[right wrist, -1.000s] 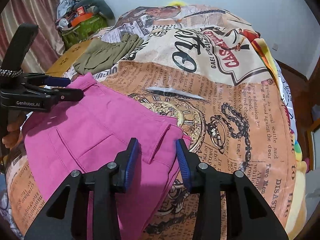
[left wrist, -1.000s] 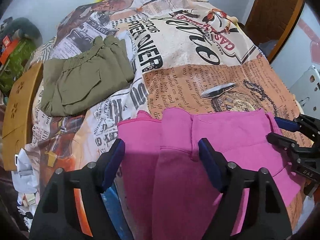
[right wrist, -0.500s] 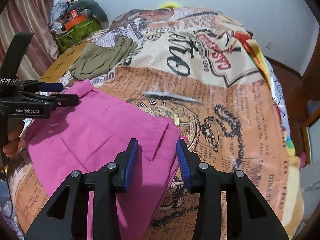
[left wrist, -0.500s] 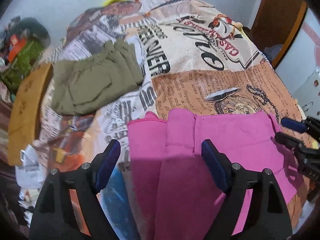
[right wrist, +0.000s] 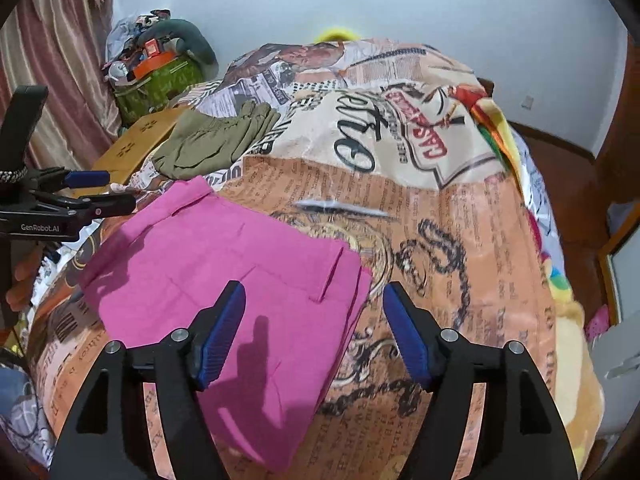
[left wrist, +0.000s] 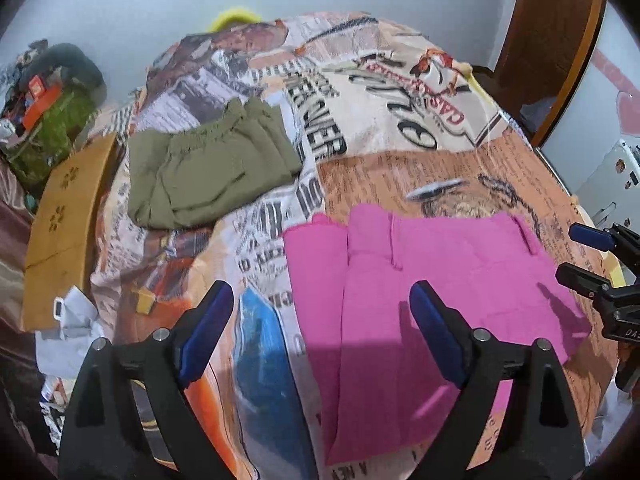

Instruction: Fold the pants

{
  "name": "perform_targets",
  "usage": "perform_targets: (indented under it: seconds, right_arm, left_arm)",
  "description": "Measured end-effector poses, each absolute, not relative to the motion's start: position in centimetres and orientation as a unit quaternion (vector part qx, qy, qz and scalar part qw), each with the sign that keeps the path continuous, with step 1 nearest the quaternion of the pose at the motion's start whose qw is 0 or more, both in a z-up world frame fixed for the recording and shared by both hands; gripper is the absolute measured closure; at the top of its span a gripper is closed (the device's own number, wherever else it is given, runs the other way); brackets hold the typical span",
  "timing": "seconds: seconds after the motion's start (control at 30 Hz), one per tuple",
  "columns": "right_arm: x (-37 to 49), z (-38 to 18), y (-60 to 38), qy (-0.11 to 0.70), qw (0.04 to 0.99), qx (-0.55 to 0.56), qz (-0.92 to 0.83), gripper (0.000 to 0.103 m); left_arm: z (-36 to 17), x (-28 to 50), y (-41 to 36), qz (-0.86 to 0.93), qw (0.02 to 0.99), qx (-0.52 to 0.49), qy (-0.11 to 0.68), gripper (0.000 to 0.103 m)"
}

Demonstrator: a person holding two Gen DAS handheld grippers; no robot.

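Our left tongs [left wrist: 320,320] spread wide and empty, our right tongs [right wrist: 312,328] likewise wide and empty, both above the folded pink pants [left wrist: 432,280] lying flat on the printed bedspread [right wrist: 460,220], green shorts [left wrist: 208,172] well beyond

The pink pants [left wrist: 420,280] lie flat and folded on the near part of the bed, a solid magenta rectangle of thick cloth. The waistband edge, with a belt loop, runs along the far side. Vertical fold lines cross the left half, and the near end drapes toward the bed's edge.
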State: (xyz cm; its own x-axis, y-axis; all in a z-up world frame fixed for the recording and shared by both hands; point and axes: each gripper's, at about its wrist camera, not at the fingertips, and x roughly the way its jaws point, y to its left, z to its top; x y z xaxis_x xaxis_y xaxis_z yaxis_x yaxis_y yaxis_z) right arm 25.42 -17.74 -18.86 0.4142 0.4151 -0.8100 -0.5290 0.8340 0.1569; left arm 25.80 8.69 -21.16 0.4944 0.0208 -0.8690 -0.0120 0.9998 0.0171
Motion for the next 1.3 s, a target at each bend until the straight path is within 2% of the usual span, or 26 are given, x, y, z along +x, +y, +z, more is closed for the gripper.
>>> perform_targets:
  seconds: [0.23, 0.53, 0.63, 0.73, 0.87, 0.9, 1.0, 1.1, 1.3]
  right_arm:
    - [25.5, -21.8, -18.4, 0.506, 0.816, -0.026, 0.279, 0.035]
    - [26.7, -23.6, -19.1, 0.529, 0.791, 0.054, 0.304, 0.032]
    - [27.0, -23.9, -19.2, 0.530, 0.784, 0.076, 0.315, 0.039]
    - [27.2, -24.0, -19.3, 0.529, 0.780, 0.093, 0.321, 0.056]
    - [27.6, -24.0, -19.4, 0.530, 0.777, 0.107, 0.321, 0.078]
    - [27.5, -23.8, -19.4, 0.528, 0.780, 0.106, 0.320, 0.082]
    - [27.3, -23.0, -19.5, 0.515, 0.789, 0.100, 0.320, 0.088]
    - [27.2, -21.7, -19.4, 0.498, 0.798, 0.095, 0.325, 0.091]
    - [26.8, -18.3, -17.9, 0.455, 0.819, 0.067, 0.343, 0.091]
  left_arm:
    - [-24.9, 26.2, 9.8, 0.001, 0.834, -0.048, 0.549, 0.011]
    - [-26.4, 27.1, 10.1, -0.050, 0.813, -0.119, 0.568, 0.010]
    - [-26.6, 27.3, 10.2, -0.061, 0.809, -0.135, 0.568, 0.013]
    - [-26.3, 27.2, 9.9, -0.068, 0.812, -0.135, 0.564, 0.025]
    - [-25.3, 27.0, 8.7, -0.075, 0.817, -0.124, 0.558, 0.057]
    - [-25.1, 27.1, 8.4, -0.075, 0.817, -0.123, 0.558, 0.063]
    - [-24.7, 27.1, 8.2, -0.066, 0.821, -0.113, 0.555, 0.075]
    - [-24.0, 26.8, 8.3, -0.064, 0.826, -0.114, 0.549, 0.080]
    - [-21.3, 26.0, 8.3, -0.053, 0.849, -0.084, 0.518, 0.083]
